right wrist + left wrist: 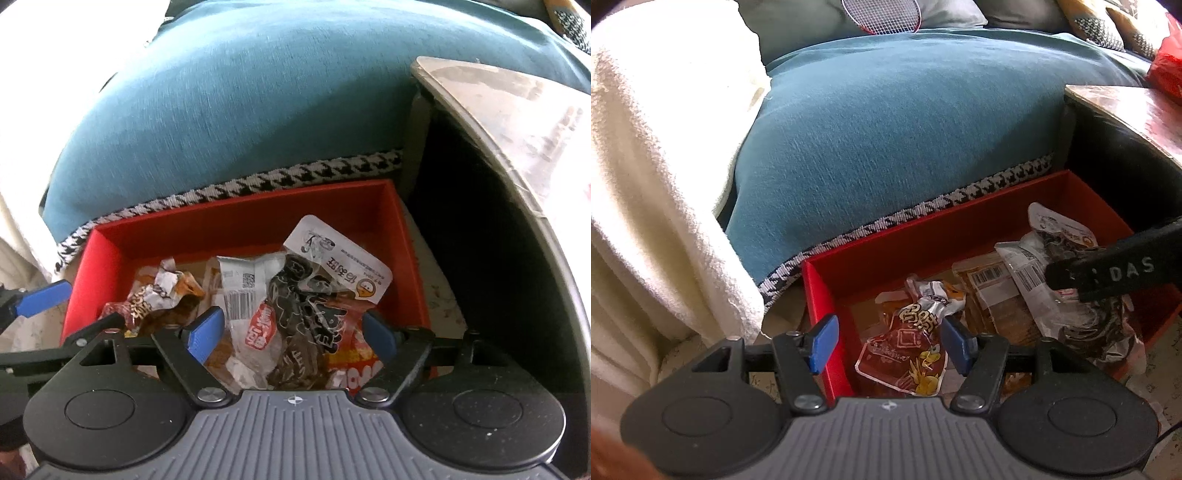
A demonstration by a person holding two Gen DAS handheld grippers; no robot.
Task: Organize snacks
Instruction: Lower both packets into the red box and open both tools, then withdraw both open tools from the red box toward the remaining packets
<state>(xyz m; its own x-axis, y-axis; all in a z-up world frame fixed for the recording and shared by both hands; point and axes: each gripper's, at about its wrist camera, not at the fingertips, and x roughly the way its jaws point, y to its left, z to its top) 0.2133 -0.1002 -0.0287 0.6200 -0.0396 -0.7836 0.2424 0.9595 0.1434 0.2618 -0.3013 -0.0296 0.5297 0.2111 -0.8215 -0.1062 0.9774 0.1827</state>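
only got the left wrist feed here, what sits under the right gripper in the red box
Observer: The right gripper is open above a clear packet of dark snack.
Operator: anything on its right i cant see
Observer: A red packet with white print lies beside it in the red box.
Operator: and my left gripper
Observer: The left gripper is open too; the right wrist view shows one of its blue fingertips outside the box's left wall.

I see a teal sofa cover (pixel 905 122) with houndstooth trim, cream blanket (pixel 653 166), badminton racket (pixel 881 14), table (pixel 1134 114).
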